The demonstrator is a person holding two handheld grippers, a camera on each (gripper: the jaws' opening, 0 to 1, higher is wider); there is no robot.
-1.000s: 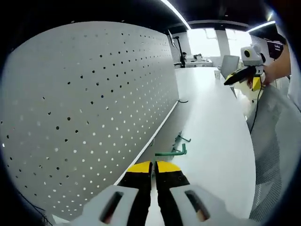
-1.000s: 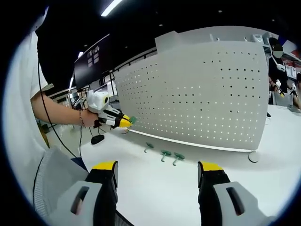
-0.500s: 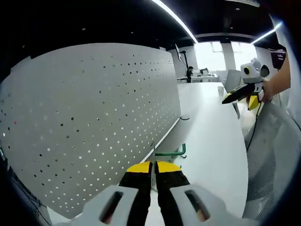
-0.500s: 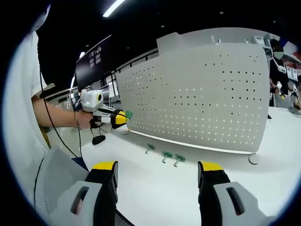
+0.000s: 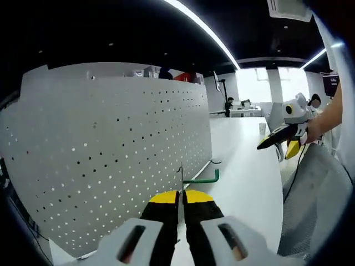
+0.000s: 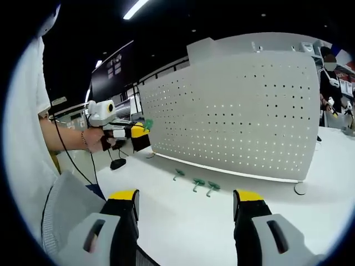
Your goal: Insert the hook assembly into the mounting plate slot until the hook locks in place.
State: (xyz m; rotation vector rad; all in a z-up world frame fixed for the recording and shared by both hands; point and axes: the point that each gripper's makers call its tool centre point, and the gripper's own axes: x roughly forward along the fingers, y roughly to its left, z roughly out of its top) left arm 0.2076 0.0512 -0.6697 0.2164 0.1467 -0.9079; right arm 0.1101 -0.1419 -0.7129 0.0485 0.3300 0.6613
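Observation:
The white pegboard mounting plate (image 5: 105, 149) stands upright on the white table (image 5: 244, 172), close on my left gripper's left. My left gripper (image 5: 181, 194) is shut on a green hook (image 5: 203, 179), held in the air beside the board's face. In the right gripper view the same left gripper (image 6: 131, 131) carries the green hook (image 6: 147, 123) near the pegboard's (image 6: 238, 116) left edge. My right gripper (image 6: 187, 195) is open and holds nothing, well back from the board. It also shows at the right of the left gripper view as the right gripper (image 5: 280, 138).
Three more green hooks (image 6: 196, 183) lie on the table (image 6: 183, 221) in front of the board's foot. A round board foot (image 6: 300, 187) sits at the right. A person's arm (image 6: 64, 138) and light clothing fill the left side. Desks and monitors stand behind.
My left gripper has risen with the green hook from near the table to mid-height beside the pegboard. The right gripper has stayed open and still.

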